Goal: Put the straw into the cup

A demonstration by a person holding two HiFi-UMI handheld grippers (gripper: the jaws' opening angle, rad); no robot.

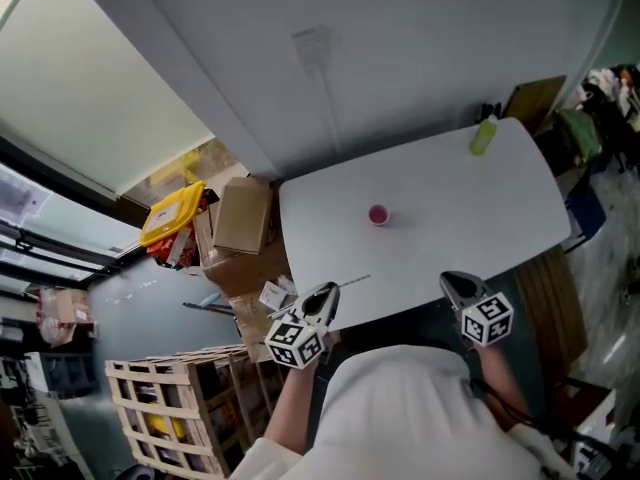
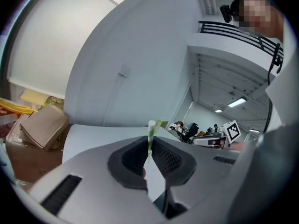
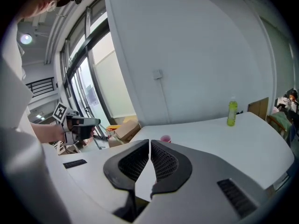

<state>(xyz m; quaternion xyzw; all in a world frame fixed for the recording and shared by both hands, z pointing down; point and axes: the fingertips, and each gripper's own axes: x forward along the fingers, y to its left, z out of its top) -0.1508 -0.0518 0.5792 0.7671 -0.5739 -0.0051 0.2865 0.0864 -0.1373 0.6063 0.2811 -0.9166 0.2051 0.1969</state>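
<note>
Pink cup (image 1: 378, 214) stood central on counter (image 1: 460, 208), 1 o'clock of left tongs (image 1: 322, 296) | left tongs clamped on striped straw (image 2: 150, 133) | right tongs (image 1: 452, 284) pressed together, empty | risk: thin straw could swivel in the grip, miss the small mouth, topple cup.

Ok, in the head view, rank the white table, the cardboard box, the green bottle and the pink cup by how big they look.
1. white table
2. cardboard box
3. green bottle
4. pink cup
The last two look close, and the green bottle stands farther from the camera, so their order is unsure.
</note>
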